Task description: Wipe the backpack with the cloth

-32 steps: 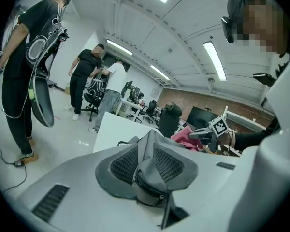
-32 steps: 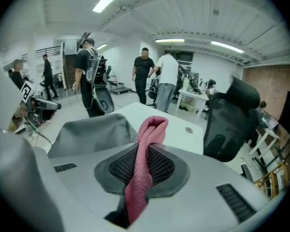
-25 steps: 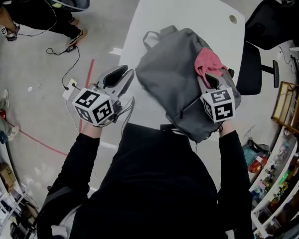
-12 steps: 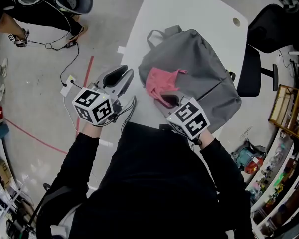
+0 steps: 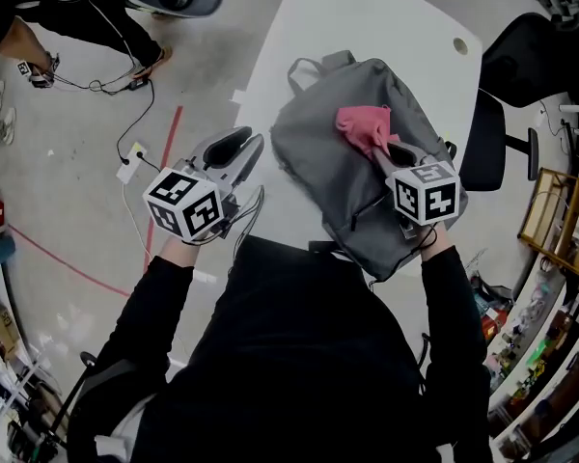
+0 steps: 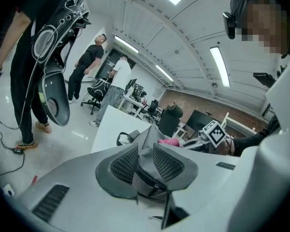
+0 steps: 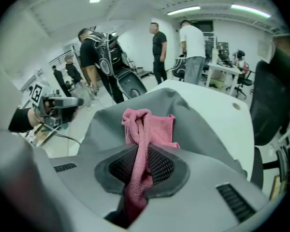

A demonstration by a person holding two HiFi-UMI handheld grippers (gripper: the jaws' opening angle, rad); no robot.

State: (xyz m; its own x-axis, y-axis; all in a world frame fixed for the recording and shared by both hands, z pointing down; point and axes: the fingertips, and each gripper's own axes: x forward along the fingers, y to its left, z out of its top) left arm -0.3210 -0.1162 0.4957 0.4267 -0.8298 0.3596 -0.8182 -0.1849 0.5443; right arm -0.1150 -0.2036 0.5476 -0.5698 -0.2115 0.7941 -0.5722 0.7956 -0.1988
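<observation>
A grey backpack (image 5: 352,177) lies on the white table (image 5: 367,17), its handle at the far end. My right gripper (image 5: 384,154) is shut on a pink cloth (image 5: 364,123), which rests bunched on the backpack's upper right part. In the right gripper view the cloth (image 7: 147,127) runs down between the pads and spreads on the backpack (image 7: 203,124). At the backpack's left edge my left gripper (image 5: 248,149) is shut on a fold of its grey fabric. In the left gripper view that zippered fabric (image 6: 144,170) fills the gap of the left gripper (image 6: 145,150).
A black office chair (image 5: 516,56) stands at the table's right side, with shelving (image 5: 560,201) beyond it. A cable (image 5: 135,95) and a red line (image 5: 169,143) run over the floor at left. Several people stand around (image 7: 157,45).
The right gripper swept the pink cloth leftward across the backpack, then back toward the right. The left gripper has kept its place.
</observation>
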